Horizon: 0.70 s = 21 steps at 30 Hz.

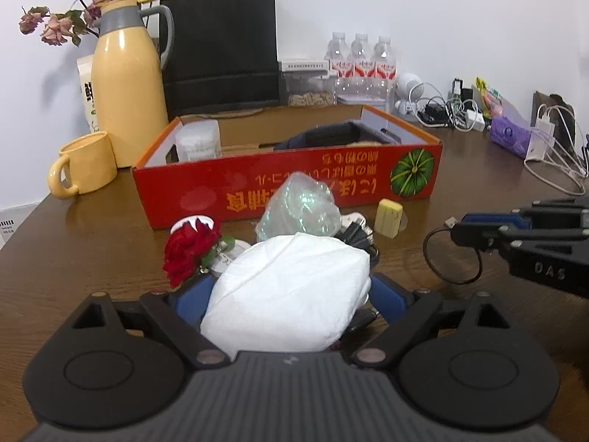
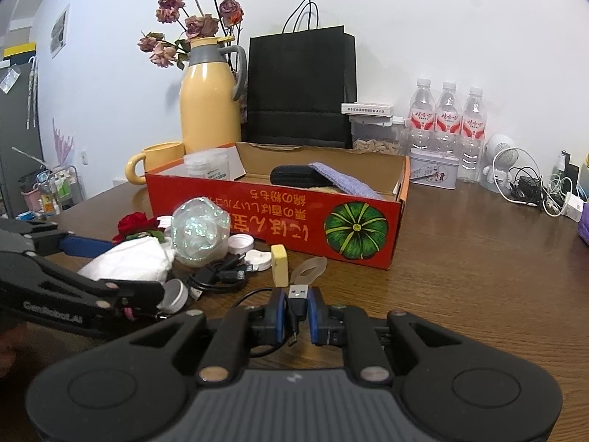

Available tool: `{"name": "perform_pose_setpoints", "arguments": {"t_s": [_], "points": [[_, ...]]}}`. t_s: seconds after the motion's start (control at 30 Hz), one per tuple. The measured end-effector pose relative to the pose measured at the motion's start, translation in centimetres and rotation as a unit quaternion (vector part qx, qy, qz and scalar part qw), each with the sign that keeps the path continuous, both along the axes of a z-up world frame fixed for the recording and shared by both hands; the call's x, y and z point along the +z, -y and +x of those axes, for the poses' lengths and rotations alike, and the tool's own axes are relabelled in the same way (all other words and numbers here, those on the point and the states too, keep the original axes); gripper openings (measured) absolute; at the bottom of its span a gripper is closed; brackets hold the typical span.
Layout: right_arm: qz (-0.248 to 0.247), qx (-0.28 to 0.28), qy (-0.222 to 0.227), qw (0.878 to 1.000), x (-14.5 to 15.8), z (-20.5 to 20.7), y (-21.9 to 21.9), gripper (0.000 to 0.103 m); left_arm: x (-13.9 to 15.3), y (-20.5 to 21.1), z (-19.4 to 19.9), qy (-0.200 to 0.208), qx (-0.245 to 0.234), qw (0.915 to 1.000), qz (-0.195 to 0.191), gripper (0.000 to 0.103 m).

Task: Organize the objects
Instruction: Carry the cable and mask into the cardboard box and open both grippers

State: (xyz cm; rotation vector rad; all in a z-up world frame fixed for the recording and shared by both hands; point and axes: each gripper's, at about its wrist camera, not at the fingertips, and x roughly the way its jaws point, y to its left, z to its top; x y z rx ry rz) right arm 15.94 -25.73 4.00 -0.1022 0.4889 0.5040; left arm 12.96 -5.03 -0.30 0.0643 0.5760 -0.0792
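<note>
Your left claw (image 1: pixel 291 294) pinches the white tissue pack (image 1: pixel 291 294) at lower center; your right claw (image 2: pixel 296 313) grips a black cable (image 2: pixel 296 294) (plug upward). Beyond, mid-frame, the red box (image 1: pixel 287 184) sits on the desk (image 1: pixel 92 250).

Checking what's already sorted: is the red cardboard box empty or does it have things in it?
Partly filled. The red cardboard box is open-topped and holds a white round container, a black pouch and a purple cloth.
</note>
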Motion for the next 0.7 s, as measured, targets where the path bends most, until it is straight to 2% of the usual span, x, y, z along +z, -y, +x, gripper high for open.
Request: {"name": "perform_pose_setpoints", "arguments": {"t_s": [0.17,0.3,0.5,0.7], "points": [[-0.003,0.002,0.013,1.000,0.5,-0.2,-0.3,0.012,2.0,-0.2,-0.4,0.029,-0.003,0.9996,-0.006,0.092],[0.003,0.002,0.037,0.999,2.5,0.0,-0.6,0.012,4.3,-0.4,0.6,0.060,-0.004,0.9981,-0.013,0.092],[0.003,-0.001,0.081,0.997,6.1,2.5,-2.5,0.012,7.9,-0.4,4.2,0.105,0.001,0.9941,-0.026,0.092],[0.010,-0.018,0.087,0.996,7.8,7.0,-4.6,0.012,10.0,-0.4,8.8,0.127,0.019,0.9910,-0.037,0.092]]}}
